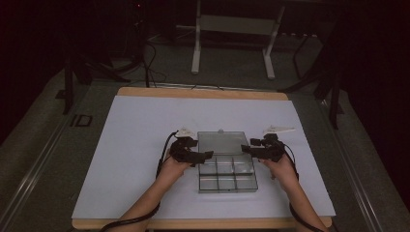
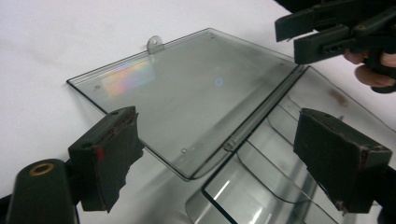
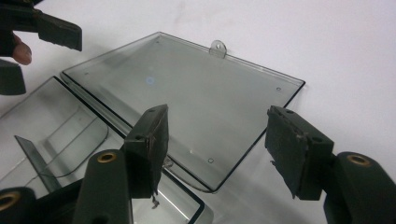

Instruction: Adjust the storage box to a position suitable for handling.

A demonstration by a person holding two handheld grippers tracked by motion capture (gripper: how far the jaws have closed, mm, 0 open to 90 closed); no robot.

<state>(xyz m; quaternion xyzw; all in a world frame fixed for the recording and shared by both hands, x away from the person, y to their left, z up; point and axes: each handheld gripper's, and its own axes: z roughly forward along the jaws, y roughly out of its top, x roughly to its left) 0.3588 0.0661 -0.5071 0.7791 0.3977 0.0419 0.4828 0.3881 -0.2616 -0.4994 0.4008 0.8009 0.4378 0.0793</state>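
A: Status of the compartment box (image 1: 227,174)?

B: It sits at the middle of the white sheet (image 1: 135,135), lid (image 1: 221,142) folded fully back and lying flat. The left gripper (image 1: 202,155) and right gripper (image 1: 245,149) flank the hinge line, both with jaws spread and nothing between the pads.

A: Procedure?

B: Withdraw each gripper sideways, keeping the pads clear of the lid edge so the box does not shift.

A: Contents?

B: Six compartments, separated by clear dividers (image 2: 261,161). They appear empty, though glare on the plastic limits certainty.
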